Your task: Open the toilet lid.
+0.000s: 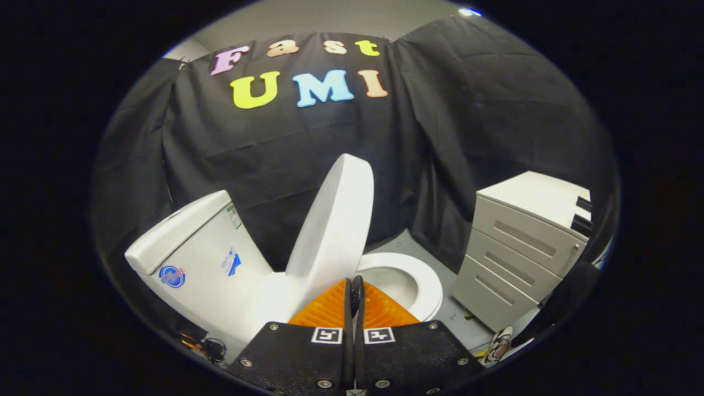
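Two fingers (336, 308) of the hand-held gripper (352, 286) sit closest to the lens, pressed together with only a thin dark seam between them and nothing caught in it; each carries one square black-and-white marker on its dark mounting plate. Just beyond the fingertips stands one white toilet (264, 297), seen at a tilt. Its single toilet lid (335, 225) is raised, standing nearly upright above the bowl and leaning back toward the tank, its lower edge just ahead of the fingertips; whether the fingers touch it cannot be told. One toilet seat (426, 289) lies flat on the bowl, to the right of the lid and beyond the fingers, ringing the open bowl. One tank (192, 247) rises to the left of the lid, bearing one round blue sticker, one smaller blue-and-white label and one narrow label near its top edge. Well apart from the toilet, on the right, stands one pale grey drawer cabinet (520, 242) showing three drawer fronts, each with one recessed handle slot. Grey floor (393, 242) shows between toilet and cabinet. Black cloth (467, 110) hangs as the booth's wall behind everything. Some cables (212, 347) lie low beside the toilet's base, left of the gripper.
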Action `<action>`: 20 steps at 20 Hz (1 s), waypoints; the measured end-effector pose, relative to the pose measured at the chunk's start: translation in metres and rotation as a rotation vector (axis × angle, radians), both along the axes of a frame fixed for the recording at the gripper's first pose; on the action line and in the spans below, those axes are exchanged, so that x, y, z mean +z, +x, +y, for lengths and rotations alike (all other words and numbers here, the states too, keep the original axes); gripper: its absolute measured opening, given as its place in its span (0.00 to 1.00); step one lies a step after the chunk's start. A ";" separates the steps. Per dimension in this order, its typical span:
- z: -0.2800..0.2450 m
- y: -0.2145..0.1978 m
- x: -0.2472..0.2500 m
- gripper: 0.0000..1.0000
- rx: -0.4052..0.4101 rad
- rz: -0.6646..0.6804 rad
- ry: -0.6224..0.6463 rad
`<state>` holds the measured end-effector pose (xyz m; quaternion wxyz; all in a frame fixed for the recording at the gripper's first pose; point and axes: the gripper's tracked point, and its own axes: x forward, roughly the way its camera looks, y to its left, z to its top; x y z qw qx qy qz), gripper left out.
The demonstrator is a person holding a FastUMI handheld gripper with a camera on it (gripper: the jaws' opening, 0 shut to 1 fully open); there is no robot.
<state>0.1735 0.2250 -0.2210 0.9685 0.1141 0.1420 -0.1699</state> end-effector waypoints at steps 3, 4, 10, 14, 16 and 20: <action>0.018 0.005 0.013 0.00 0.005 -0.024 0.004; 0.024 0.005 0.016 0.00 0.013 -0.024 -0.015; 0.064 0.010 0.038 0.00 0.063 -0.046 -0.117; 0.091 0.014 0.051 0.00 0.119 -0.059 -0.154; 0.105 0.018 0.057 0.00 0.151 -0.070 -0.178; 0.129 0.022 0.061 0.00 0.193 -0.086 -0.210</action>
